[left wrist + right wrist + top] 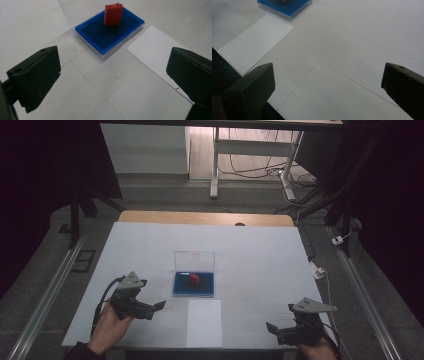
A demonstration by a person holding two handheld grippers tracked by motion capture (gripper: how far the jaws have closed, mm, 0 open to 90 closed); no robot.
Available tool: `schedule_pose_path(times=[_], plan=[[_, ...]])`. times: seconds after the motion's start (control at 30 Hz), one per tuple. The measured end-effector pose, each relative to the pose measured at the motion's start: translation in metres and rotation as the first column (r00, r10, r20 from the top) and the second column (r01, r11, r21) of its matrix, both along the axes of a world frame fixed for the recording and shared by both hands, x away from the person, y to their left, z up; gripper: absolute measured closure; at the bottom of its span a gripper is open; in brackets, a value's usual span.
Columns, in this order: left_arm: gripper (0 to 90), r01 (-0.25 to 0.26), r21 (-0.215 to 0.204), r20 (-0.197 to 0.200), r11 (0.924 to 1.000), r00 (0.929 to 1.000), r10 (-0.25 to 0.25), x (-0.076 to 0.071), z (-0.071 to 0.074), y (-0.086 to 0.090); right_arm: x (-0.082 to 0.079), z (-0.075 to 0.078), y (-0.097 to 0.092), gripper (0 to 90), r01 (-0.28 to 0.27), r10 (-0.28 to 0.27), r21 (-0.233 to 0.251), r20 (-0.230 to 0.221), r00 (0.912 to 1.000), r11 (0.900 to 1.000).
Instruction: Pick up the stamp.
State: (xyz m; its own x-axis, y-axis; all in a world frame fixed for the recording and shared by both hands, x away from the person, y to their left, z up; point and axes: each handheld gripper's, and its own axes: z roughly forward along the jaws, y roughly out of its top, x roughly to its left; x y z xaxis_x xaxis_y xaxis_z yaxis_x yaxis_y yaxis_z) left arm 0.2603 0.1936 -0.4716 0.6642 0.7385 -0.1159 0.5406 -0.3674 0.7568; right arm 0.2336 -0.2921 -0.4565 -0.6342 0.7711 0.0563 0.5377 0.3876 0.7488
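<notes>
Red block (113,15) stands in the blue case (110,33), ahead of the released, empty left gripper (112,75).

My left gripper (113,82) shows matt black jaws, and my right gripper (327,92) the same black, each topped with a grey plate. The case (110,35) is bright blue inside, its lid (194,259) clear. On it stands a red block (113,15) with yellow marks. The paper sheet (204,322) is plain white on the pale table cover (260,250).
</notes>
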Motion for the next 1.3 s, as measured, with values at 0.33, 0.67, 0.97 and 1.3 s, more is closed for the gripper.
schedule_pose_path(times=[0.33, 0.67, 0.97, 1.3], plan=[[0.2, 0.004, 0.030, 0.004, 0.9996, 1.0000, -0.004, 0.023, -0.002, -0.025, 0.000, 0.000, 0.000, 0.0, 0.004, -0.004, -0.004, 0.002, 1.0000, 1.0000], [0.3, 0.021, 0.063, 0.011, 0.9978, 0.9997, -0.022, 0.049, -0.008, -0.049, 0.000, 0.000, 0.000, 0.0, -0.002, 0.002, -0.003, 0.002, 1.0000, 1.0000], [0.2, 0.033, 0.090, -0.008, 0.9954, 0.9994, -0.033, 0.068, -0.017, -0.069, 0.000, 0.000, 0.000, 0.0, -0.005, 0.005, -0.004, 0.004, 1.0000, 1.0000], [1.5, 0.041, 0.143, -0.027, 0.9888, 0.9989, -0.038, 0.086, -0.029, -0.095, 0.000, 0.000, 0.001, 0.0, -0.007, 0.007, -0.006, 0.002, 1.0000, 1.0000]])
